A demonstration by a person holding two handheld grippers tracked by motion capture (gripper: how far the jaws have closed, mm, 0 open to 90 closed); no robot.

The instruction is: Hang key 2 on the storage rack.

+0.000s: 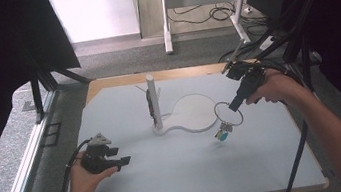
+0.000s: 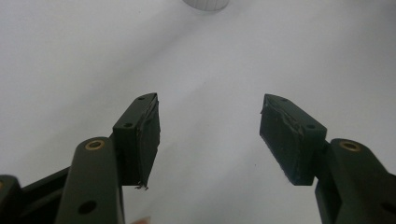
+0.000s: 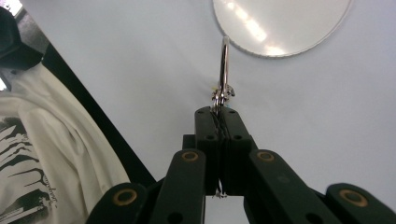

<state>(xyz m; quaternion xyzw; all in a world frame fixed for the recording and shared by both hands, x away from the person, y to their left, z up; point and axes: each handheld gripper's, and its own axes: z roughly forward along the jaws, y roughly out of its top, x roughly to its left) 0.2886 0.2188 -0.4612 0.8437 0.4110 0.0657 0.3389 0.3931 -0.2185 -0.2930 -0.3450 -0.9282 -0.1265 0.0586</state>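
— From above, what's on the counter (image 1: 184,175)?

— A pale grey top with a wooden edge. A white stand (image 1: 181,117) with an upright post sits mid-counter. Grey carpet, a desk's legs and loose cables lie beyond. The right tongs (image 1: 234,106) hold a metal key ring (image 1: 228,113) just off the stand's round base, keys dangling above the surface. The left tongs (image 1: 123,160) rest near the front left.

— And the left gripper view?

— Left tongs (image 2: 210,135) spread wide, nothing between them, bare counter beneath.

— The right gripper view?

— Right tongs (image 3: 223,119) clamped tight on the key ring (image 3: 225,63), the stand's base (image 3: 280,23) beyond it.
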